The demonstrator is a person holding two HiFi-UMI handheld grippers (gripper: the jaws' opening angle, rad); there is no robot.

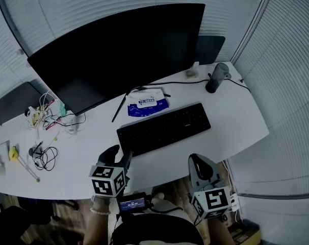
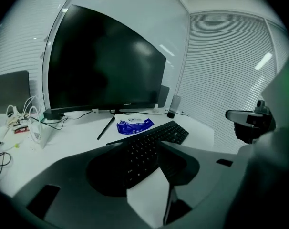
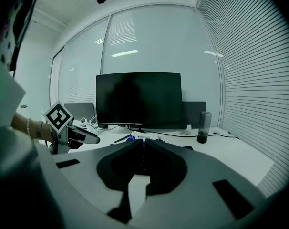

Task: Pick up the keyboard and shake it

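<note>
Black keyboard (image 1: 164,128) lies long-ways near the table's (image 1: 231,121) front edge, with its left end just ahead of the left gripper (image 1: 118,155), whose jaws are spread, while the right gripper (image 1: 199,166), pressed together, sits farther off.

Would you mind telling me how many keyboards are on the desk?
1. The black keyboard lies on the white desk, in front of the monitor; the monitor may hide more desk.

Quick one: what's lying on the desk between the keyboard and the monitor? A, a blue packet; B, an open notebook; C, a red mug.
A: a blue packet lies just behind the keyboard, in front of the monitor.
</note>
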